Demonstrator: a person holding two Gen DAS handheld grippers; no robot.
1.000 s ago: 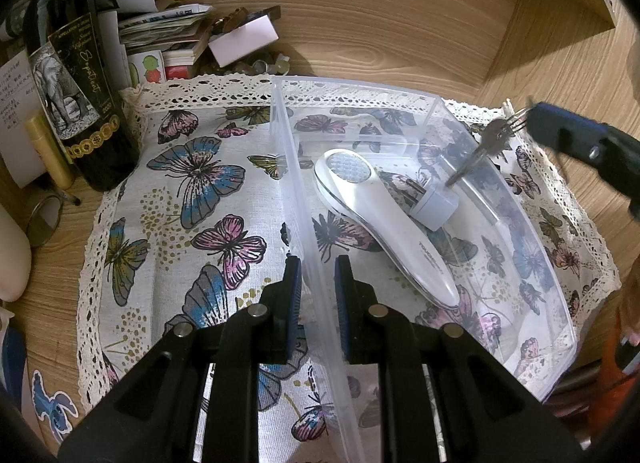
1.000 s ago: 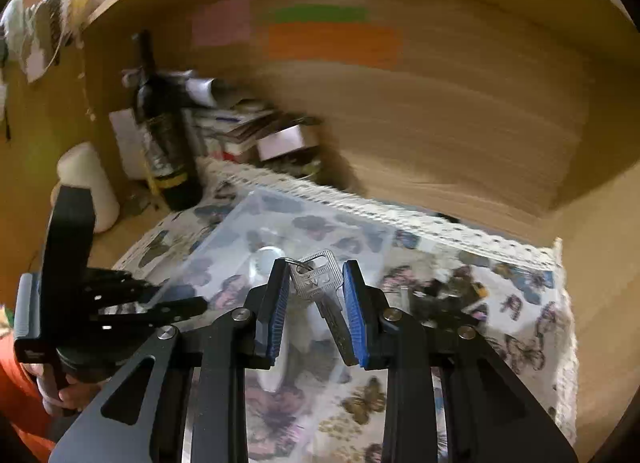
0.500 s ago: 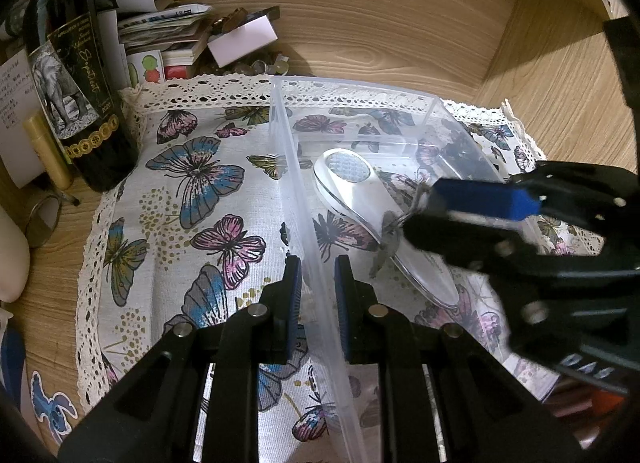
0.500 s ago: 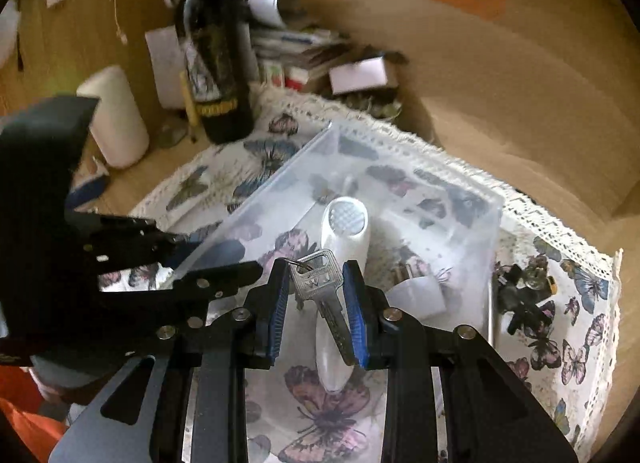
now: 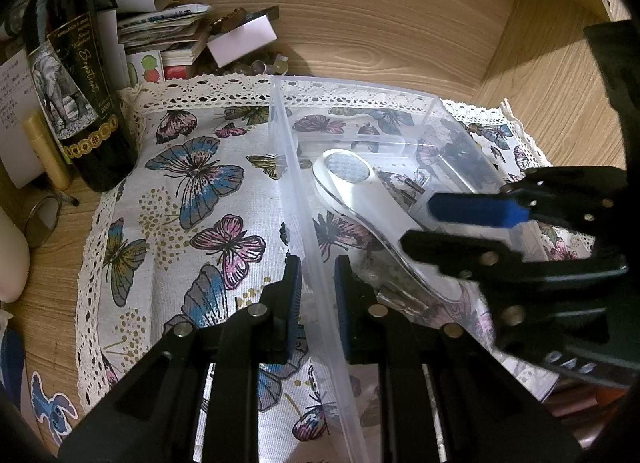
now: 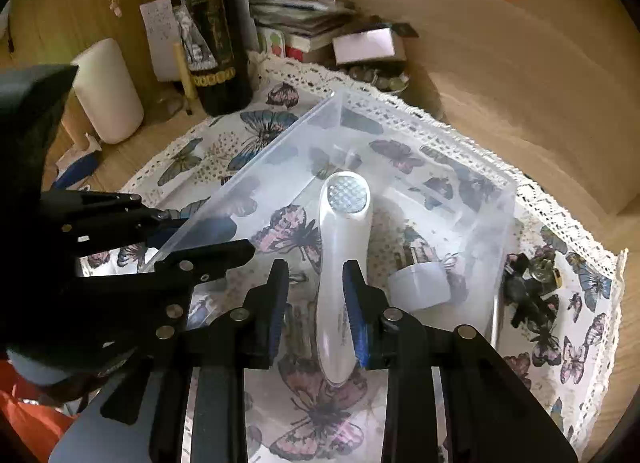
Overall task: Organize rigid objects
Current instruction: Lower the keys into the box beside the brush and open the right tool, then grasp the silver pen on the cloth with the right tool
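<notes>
1. Bin (image 5: 320, 247) wall sits pinched between the left tongs (image 5: 316, 295), likely to steady it on the table (image 5: 552, 75).
2. Right tongs (image 6: 316, 299) hang parted and empty over the white handheld device (image 6: 340, 263) lying inside.
3. Keys (image 5: 400, 295) rest on the bin floor.

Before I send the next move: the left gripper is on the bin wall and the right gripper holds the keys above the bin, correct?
Not quite. The right gripper holds nothing: its jaws are open and empty, one on each side of the white device in the bin, as the right wrist view shows. The left gripper is on the bin wall, as you said.
</notes>
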